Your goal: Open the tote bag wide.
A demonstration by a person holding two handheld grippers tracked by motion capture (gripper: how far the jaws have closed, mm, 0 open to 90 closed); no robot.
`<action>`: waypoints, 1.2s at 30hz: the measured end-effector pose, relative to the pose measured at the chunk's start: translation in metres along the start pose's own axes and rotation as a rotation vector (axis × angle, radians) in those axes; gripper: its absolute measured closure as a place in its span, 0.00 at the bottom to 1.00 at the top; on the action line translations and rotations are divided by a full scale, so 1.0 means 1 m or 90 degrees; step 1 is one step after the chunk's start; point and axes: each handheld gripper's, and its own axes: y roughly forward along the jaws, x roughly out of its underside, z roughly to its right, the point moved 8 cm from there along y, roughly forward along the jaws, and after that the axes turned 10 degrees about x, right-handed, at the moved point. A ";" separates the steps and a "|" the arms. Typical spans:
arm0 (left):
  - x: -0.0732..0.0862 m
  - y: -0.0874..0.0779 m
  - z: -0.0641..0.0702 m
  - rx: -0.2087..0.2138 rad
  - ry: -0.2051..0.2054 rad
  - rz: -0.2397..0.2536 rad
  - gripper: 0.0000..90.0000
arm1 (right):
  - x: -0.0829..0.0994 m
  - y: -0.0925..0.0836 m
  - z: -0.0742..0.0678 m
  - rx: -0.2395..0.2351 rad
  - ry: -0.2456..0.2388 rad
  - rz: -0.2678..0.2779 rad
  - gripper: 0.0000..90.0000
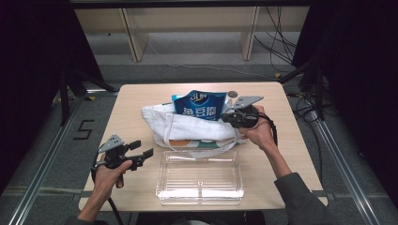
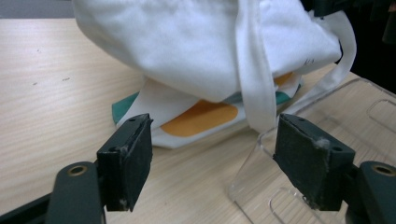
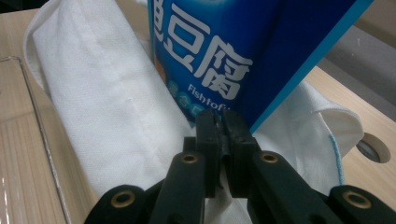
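Pale wood tabletop point(image 1: 136, 101) carries everything, with dark floor and shelving beyond it. Largest on it is the white cloth bag point(image 1: 187, 125), lying on its side between the two tongs; a blue packet point(image 1: 201, 106) stands half inside its mouth. Nearer the person than the bag lies a clear tray point(image 1: 201, 177), just beside the bag's loose strap.

Right tongs point(image 1: 231, 117) sit at the bag's right end, jaws pressed together. In the right gripper view their tips point(image 3: 219, 133) meet at the packet's lower corner, where it touches the cloth; whether they pinch cloth, packet or both I cannot tell. Left tongs point(image 1: 143, 152) hover well left of the tray, jaws spread and empty; in the left gripper view point(image 2: 212, 154) the bag lies straight ahead of them.

The step seems to be working the packet into or out of the bag. To do it well, the left tongs should catch the bag's rim or strap so the cloth stays put.
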 end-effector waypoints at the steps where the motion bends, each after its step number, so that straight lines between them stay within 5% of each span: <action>1: -0.002 0.001 0.001 0.005 -0.002 0.003 0.31 | 0.000 0.000 0.000 0.001 0.000 0.005 0.96; 11: -0.035 0.029 0.011 0.041 0.041 -0.012 0.42 | 0.002 -0.001 -0.002 -0.010 0.003 0.010 0.96; 14: -0.043 0.041 0.013 0.043 0.020 -0.022 0.47 | 0.002 -0.003 -0.004 -0.014 0.006 0.010 0.96; 21: -0.059 0.063 0.014 0.052 0.050 -0.036 0.60 | 0.004 -0.006 -0.006 -0.018 0.009 0.018 0.96; 27: -0.057 0.069 0.013 0.063 0.071 -0.043 0.88 | 0.003 -0.008 -0.006 -0.018 0.000 0.036 0.96; 30: -0.051 0.071 0.013 0.055 0.110 -0.065 0.91 | 0.009 -0.008 -0.009 -0.029 0.007 0.035 0.96; 36: -0.030 0.081 0.005 0.056 0.125 -0.121 0.94 | 0.021 0.003 -0.014 -0.043 0.016 0.007 0.96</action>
